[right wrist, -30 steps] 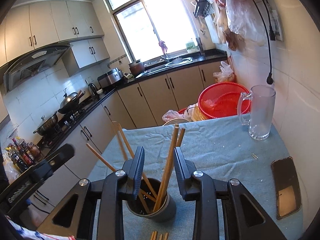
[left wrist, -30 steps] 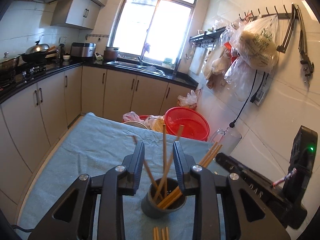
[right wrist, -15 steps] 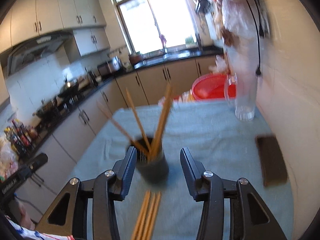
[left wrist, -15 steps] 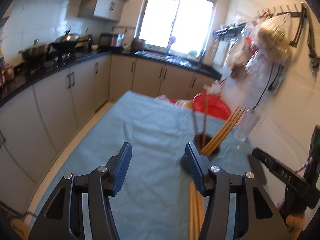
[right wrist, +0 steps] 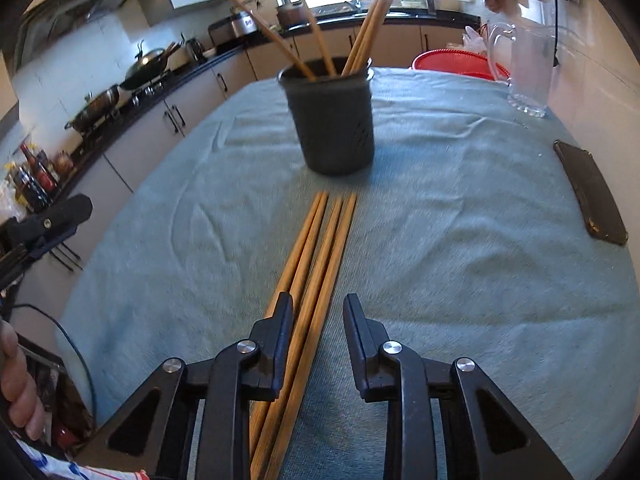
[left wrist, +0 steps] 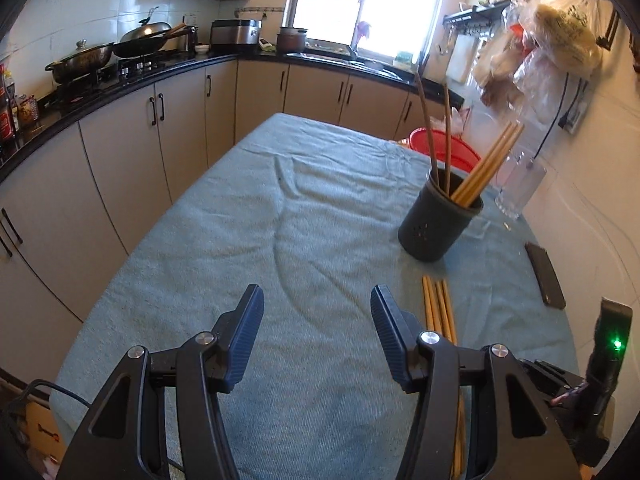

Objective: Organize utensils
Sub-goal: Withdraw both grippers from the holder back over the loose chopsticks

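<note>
A dark grey utensil holder [left wrist: 438, 220] [right wrist: 332, 120] stands on the teal cloth with several wooden chopsticks [right wrist: 372, 20] leaning in it. Several more chopsticks [right wrist: 320, 248] [left wrist: 438, 308] lie side by side on the cloth in front of it. My right gripper [right wrist: 319, 308] hangs low over their near ends. Its jaws are closing with two of the sticks between them, and a gap still shows at the right pad. My left gripper [left wrist: 316, 320] is open over bare cloth to the left of the lying sticks, with nothing between its fingers. In the right wrist view it shows at the left edge [right wrist: 48, 220].
A glass pitcher [right wrist: 528, 72] [left wrist: 520, 184] and a dark phone [right wrist: 592, 192] [left wrist: 546, 276] sit along the wall side of the table. A red basin [right wrist: 456, 64] lies beyond the far edge. Kitchen cabinets run on the left. A hand [right wrist: 16, 380] shows bottom left.
Both grippers have drawn back from above the holder and come down toward the cloth. The left jaws stand wider than before. The right jaws widened, then narrowed over the lying chopsticks.
</note>
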{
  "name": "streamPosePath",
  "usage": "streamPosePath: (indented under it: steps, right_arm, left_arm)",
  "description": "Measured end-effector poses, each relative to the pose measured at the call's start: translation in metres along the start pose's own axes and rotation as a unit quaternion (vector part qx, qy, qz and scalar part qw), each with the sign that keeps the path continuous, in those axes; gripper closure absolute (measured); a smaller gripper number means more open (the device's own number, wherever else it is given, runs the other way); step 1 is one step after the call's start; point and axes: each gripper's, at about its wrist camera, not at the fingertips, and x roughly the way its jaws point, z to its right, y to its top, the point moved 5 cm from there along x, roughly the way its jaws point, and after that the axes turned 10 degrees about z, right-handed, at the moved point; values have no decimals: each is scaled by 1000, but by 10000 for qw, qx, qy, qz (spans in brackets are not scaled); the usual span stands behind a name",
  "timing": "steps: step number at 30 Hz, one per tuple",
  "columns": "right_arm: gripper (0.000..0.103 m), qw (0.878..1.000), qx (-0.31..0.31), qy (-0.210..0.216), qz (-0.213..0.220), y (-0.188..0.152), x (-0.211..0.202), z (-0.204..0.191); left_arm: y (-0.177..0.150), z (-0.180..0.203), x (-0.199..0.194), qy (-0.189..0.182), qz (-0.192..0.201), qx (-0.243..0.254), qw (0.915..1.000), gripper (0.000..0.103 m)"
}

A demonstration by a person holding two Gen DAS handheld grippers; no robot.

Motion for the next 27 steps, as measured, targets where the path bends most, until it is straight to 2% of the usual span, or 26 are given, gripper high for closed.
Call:
streamPosePath:
  steps: [4,15,20,22,27]
  right_arm:
    - [76,9998,-44,-132,-165,-9,10,4]
    - [76,9990,-150,-386,-149,-10,11,3]
    - [77,9931,-716,-891,-250,-10,22,-7]
    - [77,9935,-601,-930,-281,-9,22,-1]
    - [77,9915,-47,-1284,-192,-10,6,46]
  left_arm:
    - [-7,2,4,-48,-122,-4,9999,49]
    - [-20,9,12,-110,-349,20,9993,49]
    - [-29,21,16,-202,-469,155,9986,49]
    - [-35,27,19,-277,-540,216,9979,49]
    - [-52,54,28,-707,-804,494,9930,49]
